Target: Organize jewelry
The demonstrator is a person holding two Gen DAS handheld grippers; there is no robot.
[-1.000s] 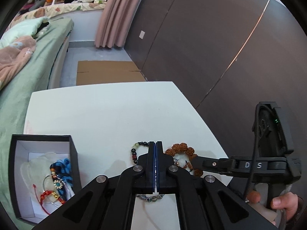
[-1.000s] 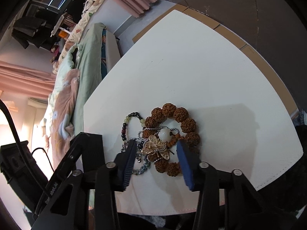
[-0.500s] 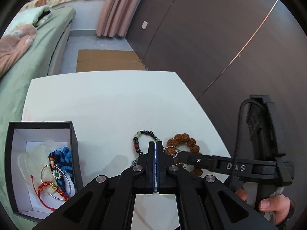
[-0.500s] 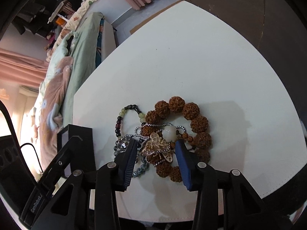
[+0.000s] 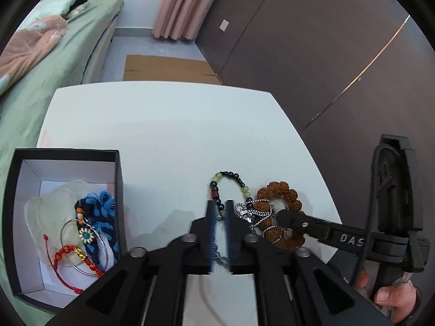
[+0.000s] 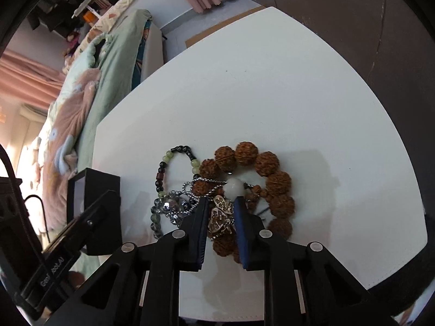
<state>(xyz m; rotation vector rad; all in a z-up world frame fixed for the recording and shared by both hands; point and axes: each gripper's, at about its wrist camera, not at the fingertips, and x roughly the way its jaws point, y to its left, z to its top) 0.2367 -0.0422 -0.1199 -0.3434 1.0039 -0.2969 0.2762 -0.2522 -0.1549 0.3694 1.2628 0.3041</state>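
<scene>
A pile of jewelry lies on the white table [image 5: 163, 125]: a brown seed-bead bracelet [image 6: 272, 179], a green and black bead bracelet [image 5: 228, 182], a silver chain [image 6: 187, 190] and a gold butterfly pendant [image 6: 221, 214]. My right gripper [image 6: 220, 203] has closed around the pendant, its pads touching both sides. My left gripper [image 5: 220, 209] is slightly open, its fingers on either side of the green and black bead strand. A black box [image 5: 119, 190] with white lining at left holds a blue braided bracelet [image 5: 108, 217], a red cord bracelet and a hoop.
A bed with green bedding [image 5: 54, 62] runs along the table's left. A dark wall panel [image 5: 312, 54] stands to the right, and flat cardboard [image 5: 168, 68] lies on the floor beyond the table. The table's right edge is near the jewelry pile.
My right gripper narrowed from wide open onto the butterfly pendant. My left gripper went from shut to slightly open and moved forward over the bead strand.
</scene>
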